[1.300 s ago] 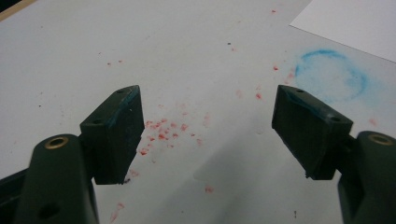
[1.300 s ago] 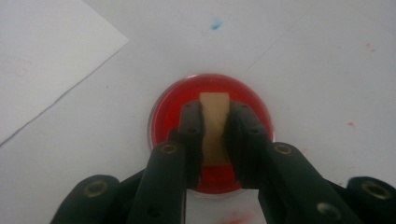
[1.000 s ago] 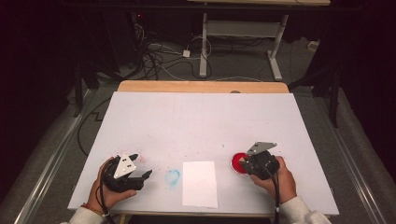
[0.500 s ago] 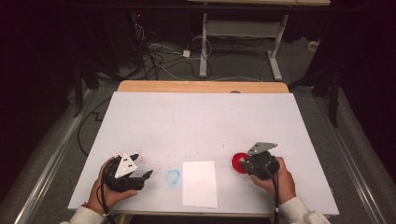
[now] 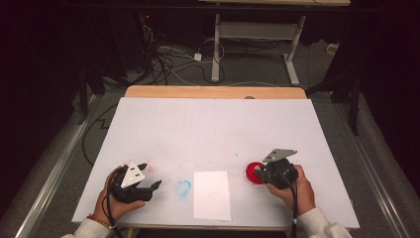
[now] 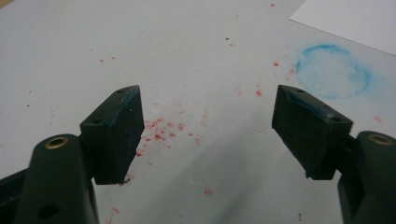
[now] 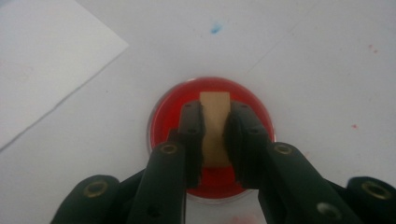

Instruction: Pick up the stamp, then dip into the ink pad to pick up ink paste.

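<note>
A tan wooden stamp block (image 7: 215,126), clamped in the right gripper (image 7: 215,140), presses into a round red ink pad (image 7: 163,116) right of 1 blank paper sheet (image 5: 212,195); inking looks underway, stamping remains. The left gripper (image 6: 208,126) gapes wide, empty.

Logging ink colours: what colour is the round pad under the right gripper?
Red ink pad, clearest in the right gripper view.

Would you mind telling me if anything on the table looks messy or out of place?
Yes: red specks are scattered on the white table near the left gripper, and a smudged blue ring stains it beside the paper sheet.
</note>
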`<state>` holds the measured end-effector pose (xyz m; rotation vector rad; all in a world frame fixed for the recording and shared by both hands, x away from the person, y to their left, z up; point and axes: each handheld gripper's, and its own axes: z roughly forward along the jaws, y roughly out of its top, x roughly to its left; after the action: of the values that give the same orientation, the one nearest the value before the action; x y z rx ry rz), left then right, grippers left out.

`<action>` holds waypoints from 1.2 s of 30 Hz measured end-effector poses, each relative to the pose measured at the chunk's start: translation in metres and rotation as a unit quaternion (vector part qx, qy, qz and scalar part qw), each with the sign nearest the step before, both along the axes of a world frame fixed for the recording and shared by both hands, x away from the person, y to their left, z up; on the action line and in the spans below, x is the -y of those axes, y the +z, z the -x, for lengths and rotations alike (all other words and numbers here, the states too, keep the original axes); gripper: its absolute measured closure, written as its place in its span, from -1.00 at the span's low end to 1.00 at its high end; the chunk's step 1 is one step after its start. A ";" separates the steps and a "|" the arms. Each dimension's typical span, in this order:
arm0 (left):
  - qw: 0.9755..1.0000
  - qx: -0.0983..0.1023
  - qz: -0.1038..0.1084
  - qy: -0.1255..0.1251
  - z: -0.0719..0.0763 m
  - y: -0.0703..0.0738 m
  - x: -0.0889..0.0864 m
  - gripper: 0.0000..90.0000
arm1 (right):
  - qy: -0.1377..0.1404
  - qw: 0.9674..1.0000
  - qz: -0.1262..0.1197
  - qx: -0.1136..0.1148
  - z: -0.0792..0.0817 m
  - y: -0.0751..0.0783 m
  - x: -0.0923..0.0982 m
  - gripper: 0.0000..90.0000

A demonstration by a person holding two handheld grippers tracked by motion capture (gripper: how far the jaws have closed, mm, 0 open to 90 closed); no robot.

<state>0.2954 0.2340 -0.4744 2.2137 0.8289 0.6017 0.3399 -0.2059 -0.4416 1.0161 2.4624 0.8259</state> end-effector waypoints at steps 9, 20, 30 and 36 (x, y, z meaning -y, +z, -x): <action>1.000 -0.003 0.002 0.003 0.000 -0.002 -0.001 -0.46 | 0.009 0.999 -0.030 0.031 0.006 0.024 0.006 0.69; 1.000 -0.007 0.001 0.004 0.002 -0.003 -0.004 -0.46 | 0.017 0.998 -0.045 0.048 0.013 0.043 0.009 0.69; 1.000 -0.006 -0.001 -0.001 0.000 -0.002 -0.002 -0.46 | 0.022 0.997 -0.046 0.050 0.016 0.046 0.009 0.69; 1.000 -0.007 -0.004 0.001 0.001 -0.002 -0.003 -0.46 | 0.021 0.998 -0.044 0.050 0.016 0.046 0.010 0.69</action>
<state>0.2941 0.2369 -0.4766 2.2278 0.8364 0.5923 0.3237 -0.2163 -0.3953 0.9318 2.3885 0.9811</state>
